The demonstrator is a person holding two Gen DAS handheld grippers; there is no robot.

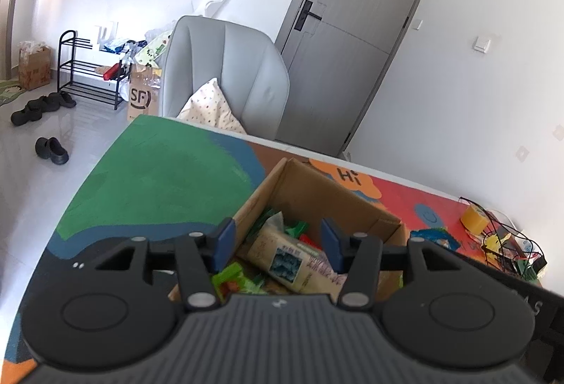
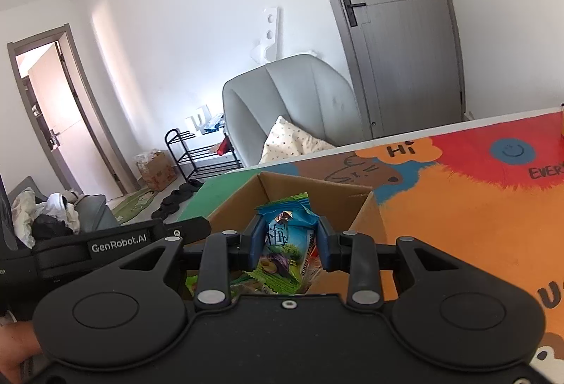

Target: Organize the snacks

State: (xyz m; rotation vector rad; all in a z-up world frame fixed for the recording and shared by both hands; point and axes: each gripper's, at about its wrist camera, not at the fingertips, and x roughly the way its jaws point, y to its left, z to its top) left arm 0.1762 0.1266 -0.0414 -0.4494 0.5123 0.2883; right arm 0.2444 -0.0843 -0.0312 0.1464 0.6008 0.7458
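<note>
**Mei:** Fingers first: the left gripper [image 1: 278,245] has its blue pads [image 1: 224,239] spread, nothing pinched. A beige snack packet [image 1: 294,260] lies below the gap, not touching either pad as far as I can tell. The right gripper [image 2: 289,245] has both pads pressed against a blue plum-candy pouch [image 2: 285,236].

**Jon:** Where's that pouch compared with the box?

**Mei:** It stands up between the right fingers, over the open cardboard box [image 2: 366,208]. The box sits just ahead of and under both fingertips, on the colourful mat [image 2: 458,208]. Green wrappers [image 1: 229,278] lie below the left finger, inside the box.

**Jon:** What could go wrong?

**Mei:** My guess is the pouch. It's soft and puffy and pinched low, so it could slide or tip out if the pads ease off too early, and land on the box rim or the mat rather than inside.

**Jon:** And the left side?

**Mei:** Its left finger is close to the near box wall. If it dips it may catch the cardboard and shove the light box along the mat. Both grippers crowd the same opening, so they might also bump each other.

**Jon:** Anything nearby at risk?

**Mei:** A wire basket [image 1: 507,243] well off to the right of the left fingers; unlikely to matter.
</note>
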